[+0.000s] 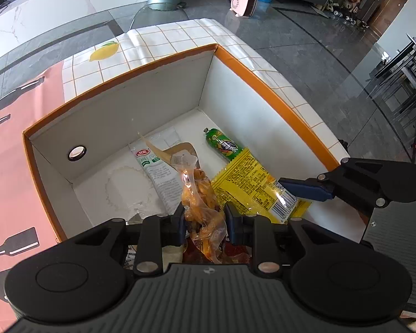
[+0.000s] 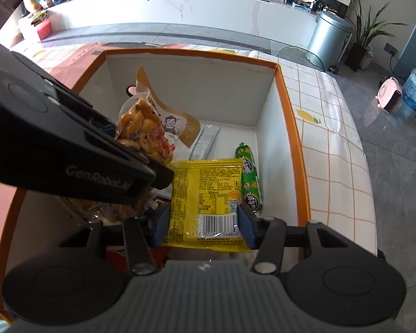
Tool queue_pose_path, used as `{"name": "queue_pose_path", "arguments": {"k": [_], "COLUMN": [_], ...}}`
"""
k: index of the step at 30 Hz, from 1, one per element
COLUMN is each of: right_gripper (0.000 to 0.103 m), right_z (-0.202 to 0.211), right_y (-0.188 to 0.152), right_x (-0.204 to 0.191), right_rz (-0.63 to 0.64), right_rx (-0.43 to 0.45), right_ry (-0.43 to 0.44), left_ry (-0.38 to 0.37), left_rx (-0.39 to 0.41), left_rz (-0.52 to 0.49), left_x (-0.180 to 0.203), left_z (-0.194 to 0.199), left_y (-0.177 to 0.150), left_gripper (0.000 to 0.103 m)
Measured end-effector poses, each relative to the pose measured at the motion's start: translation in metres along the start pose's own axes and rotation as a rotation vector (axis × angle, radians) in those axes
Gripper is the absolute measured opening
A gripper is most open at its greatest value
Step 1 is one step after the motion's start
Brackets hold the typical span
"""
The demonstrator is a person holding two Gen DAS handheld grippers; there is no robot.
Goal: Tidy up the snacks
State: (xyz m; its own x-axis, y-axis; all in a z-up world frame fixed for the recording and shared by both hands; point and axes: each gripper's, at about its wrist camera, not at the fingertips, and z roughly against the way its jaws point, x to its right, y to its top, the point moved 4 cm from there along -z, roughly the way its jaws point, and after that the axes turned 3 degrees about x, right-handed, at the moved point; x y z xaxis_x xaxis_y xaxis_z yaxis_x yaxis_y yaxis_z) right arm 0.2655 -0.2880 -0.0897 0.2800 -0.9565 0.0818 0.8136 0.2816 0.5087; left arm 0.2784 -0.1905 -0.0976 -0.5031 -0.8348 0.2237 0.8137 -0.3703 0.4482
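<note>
- Left wrist view: our left gripper [image 1: 205, 222] at bottom centre is pinching a clear bag of orange snacks [image 1: 199, 194], pads pressed against both sides. It hangs over the orange-rimmed box [image 1: 263, 83] that fills the middle of the frame. On the box floor we see a white packet [image 1: 155, 169] left of the bag, a green sausage [image 1: 223, 144] to the upper right, and a yellow packet [image 1: 249, 183] on the right.
- Right wrist view: our right gripper [image 2: 203, 224] at lower centre is clamped on that yellow packet [image 2: 208, 194] near its barcode end. The green sausage [image 2: 249, 177] lies just to its right, and the snack bag [image 2: 144, 130] sits at centre left, with the left gripper's black body crossing the left side of the frame.
</note>
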Motion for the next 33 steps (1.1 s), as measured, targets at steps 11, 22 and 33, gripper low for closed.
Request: {"name": "queue_pose_path", "arguments": {"k": [11,22,33], "right_gripper": [0.061,0.074,0.081], "right_z": [0.004,0.060,0.164], "right_y": [0.003,0.013,0.003], "right_x": [-0.004,-0.006,-0.040], "right_rz": [0.008,-0.086,-0.210], "right_rx": [-0.024,0.027,0.152], "right_ry": [-0.015,-0.030,-0.008], "left_ry": [0.015,0.040,0.199], "left_rx": [0.045,0.192,0.387], "left_rz": [0.009,-0.049,-0.095], "left_x": [-0.004,0.011,0.029], "left_z": [0.016,0.091,0.194], "left_y": [0.004,0.004,-0.037], "left_gripper": [0.045,0.050,0.066]}}
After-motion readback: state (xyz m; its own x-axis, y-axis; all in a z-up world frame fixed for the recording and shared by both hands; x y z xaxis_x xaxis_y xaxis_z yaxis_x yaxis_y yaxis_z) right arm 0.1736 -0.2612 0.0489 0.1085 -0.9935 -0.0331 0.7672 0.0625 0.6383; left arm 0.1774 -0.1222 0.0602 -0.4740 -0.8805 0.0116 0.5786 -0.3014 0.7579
